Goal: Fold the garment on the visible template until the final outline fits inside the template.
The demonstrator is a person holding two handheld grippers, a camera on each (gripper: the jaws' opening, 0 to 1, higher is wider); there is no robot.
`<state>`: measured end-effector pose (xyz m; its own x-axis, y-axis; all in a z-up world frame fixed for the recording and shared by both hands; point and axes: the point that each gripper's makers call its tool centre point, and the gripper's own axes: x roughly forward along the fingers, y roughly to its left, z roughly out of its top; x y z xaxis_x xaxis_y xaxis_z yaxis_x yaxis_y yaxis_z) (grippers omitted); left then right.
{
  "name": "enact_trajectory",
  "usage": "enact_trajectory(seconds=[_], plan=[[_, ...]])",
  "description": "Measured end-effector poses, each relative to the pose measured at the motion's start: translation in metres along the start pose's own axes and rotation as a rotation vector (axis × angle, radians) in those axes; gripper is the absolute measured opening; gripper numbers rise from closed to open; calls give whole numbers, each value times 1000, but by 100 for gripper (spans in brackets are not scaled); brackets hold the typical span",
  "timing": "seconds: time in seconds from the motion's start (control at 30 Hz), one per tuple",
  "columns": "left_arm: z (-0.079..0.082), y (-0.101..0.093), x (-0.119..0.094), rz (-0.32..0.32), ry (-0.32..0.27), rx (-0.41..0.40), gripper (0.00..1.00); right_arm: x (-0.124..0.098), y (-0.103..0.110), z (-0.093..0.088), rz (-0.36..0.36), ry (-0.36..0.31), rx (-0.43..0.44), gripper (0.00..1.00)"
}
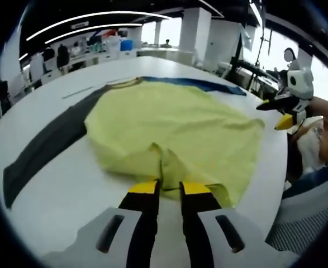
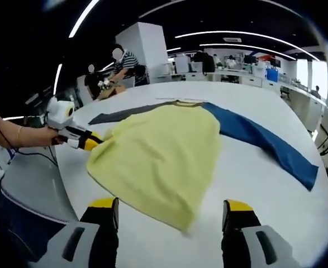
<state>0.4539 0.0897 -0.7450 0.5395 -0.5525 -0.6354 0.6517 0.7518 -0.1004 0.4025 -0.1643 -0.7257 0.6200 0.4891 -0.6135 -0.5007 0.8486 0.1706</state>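
One rumpled yellow garment (image 1: 175, 128), half-folded.

This is a large open-plan office or lab space — dark ceiling crossed by long curved strip lights (image 2: 236, 34), with broad white square columns (image 2: 147, 47) rising through the room. Rows of white desks (image 2: 236, 77) along the far side carry monitors, boxes and a blue bin (image 2: 272, 74). People sit at a workstation (image 2: 122, 67) in the background, and bright windows (image 1: 166, 30) line the far wall — daylight washes them out.
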Motion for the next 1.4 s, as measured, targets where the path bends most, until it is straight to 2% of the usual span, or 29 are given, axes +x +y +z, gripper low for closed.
enact_trajectory(seconds=[0.17, 0.37, 0.63, 0.77, 1.03, 1.17, 1.27, 1.4], plan=[[-1, -1, 2, -4, 2, -9, 9, 2, -5, -7, -24, 29, 31, 59], [-2, 2, 6, 0, 20, -24, 5, 6, -7, -14, -43, 59, 48, 48], [-4, 5, 5, 4, 28, -60, 1, 4, -14, -22, -79, 95, 85, 25], [-5, 7, 0, 17, 30, -58, 0, 5, -15, -27, -83, 116, 101, 15], [-3, 10, -15, 24, 6, -96, 0, 4, -17, -24, -87, 101, 129, 0], [-3, 12, -26, 27, 6, -130, 0, 2, -17, -22, -82, 97, 129, 0], [-11, 17, -39, 42, 41, -148, 0, -1, -14, -18, -78, 104, 132, 0], [-20, 22, -55, 54, 57, -172, 0, -4, -9, -11, -64, 99, 114, 0]])
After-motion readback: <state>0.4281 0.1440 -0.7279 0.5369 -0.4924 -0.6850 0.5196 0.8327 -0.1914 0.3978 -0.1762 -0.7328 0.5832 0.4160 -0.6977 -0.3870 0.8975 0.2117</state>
